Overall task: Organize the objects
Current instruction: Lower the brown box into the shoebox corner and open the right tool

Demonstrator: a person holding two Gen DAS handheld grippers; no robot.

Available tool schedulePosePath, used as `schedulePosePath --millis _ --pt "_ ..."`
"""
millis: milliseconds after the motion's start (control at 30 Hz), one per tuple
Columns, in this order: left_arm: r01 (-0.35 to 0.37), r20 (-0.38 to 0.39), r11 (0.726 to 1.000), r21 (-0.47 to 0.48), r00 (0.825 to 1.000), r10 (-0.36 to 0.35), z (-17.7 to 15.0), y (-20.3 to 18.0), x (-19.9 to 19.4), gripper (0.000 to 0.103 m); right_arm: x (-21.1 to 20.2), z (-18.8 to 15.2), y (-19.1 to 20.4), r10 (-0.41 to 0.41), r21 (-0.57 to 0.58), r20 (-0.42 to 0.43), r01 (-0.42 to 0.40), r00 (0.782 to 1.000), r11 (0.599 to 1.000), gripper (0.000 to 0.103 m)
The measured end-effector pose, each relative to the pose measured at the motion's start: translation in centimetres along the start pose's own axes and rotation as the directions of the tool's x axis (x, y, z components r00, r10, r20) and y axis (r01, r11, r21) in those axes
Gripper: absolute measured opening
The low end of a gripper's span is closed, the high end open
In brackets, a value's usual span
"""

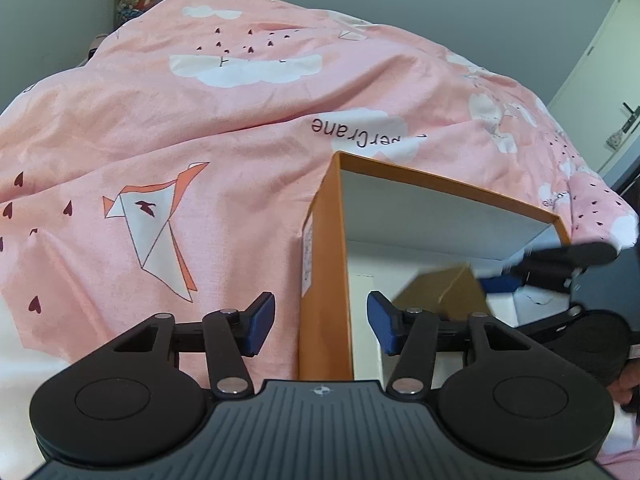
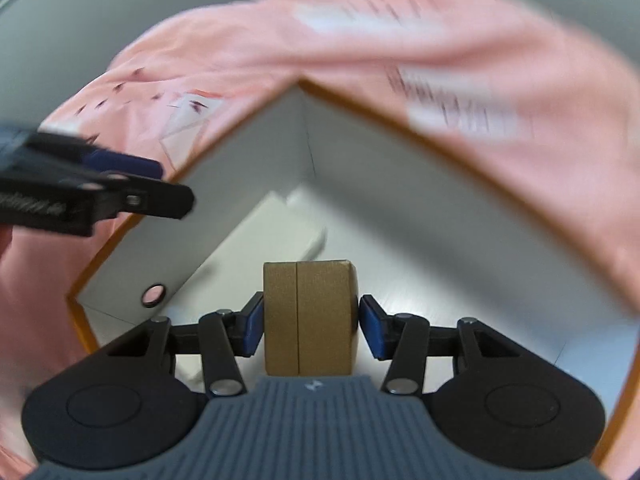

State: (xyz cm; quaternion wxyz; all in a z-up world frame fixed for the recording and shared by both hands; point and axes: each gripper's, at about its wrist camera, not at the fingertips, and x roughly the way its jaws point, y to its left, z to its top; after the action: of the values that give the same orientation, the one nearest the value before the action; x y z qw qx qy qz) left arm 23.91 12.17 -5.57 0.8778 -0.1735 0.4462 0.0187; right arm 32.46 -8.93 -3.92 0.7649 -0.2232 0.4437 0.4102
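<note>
Bedding comes first: a soft, rumpled pink quilt [image 1: 168,128] printed with white clouds, dark hearts and folded-paper cranes covers the bed. On it sits an open rectangular cardboard box [image 1: 325,240], orange outside, smooth matt white inside, with a round finger hole in one wall. Within its opening hangs a small brown kraft carton [image 2: 310,320], blocky and finely textured with a centre seam, gripped between the blue pads of the right claw [image 2: 311,326] above the white floor. The left claw [image 1: 321,322] straddles the box's orange wall, its jaws parted and pressing nothing.
</note>
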Motion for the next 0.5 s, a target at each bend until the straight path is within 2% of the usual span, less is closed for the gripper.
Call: schedulePosePath --millis 100,267,400,500 --pt "-0.004 -0.004 1.000 -0.015 1.000 0.004 0.1 0.0 0.4 0.058 -0.2 0.9 1.0 -0.040 -0.182 0.078 0.054 0.996 0.982 0.051" --pt "-0.013 -0.013 0.999 -0.036 1.000 0.012 -0.1 0.0 1.0 0.057 1.5 2.6 2.0 -0.062 -0.439 0.149 0.122 0.987 0.890 0.051" --pt "-0.014 -0.026 0.999 -0.035 1.000 0.013 -0.4 -0.1 1.4 0.057 3.1 3.0 2.8 -0.057 -0.560 0.163 0.140 0.985 0.816 0.051" --pt "-0.022 -0.035 0.999 -0.031 0.999 0.021 -0.5 -0.1 1.8 0.057 4.0 3.2 3.4 -0.047 -0.608 0.177 0.147 0.983 0.780 0.051"
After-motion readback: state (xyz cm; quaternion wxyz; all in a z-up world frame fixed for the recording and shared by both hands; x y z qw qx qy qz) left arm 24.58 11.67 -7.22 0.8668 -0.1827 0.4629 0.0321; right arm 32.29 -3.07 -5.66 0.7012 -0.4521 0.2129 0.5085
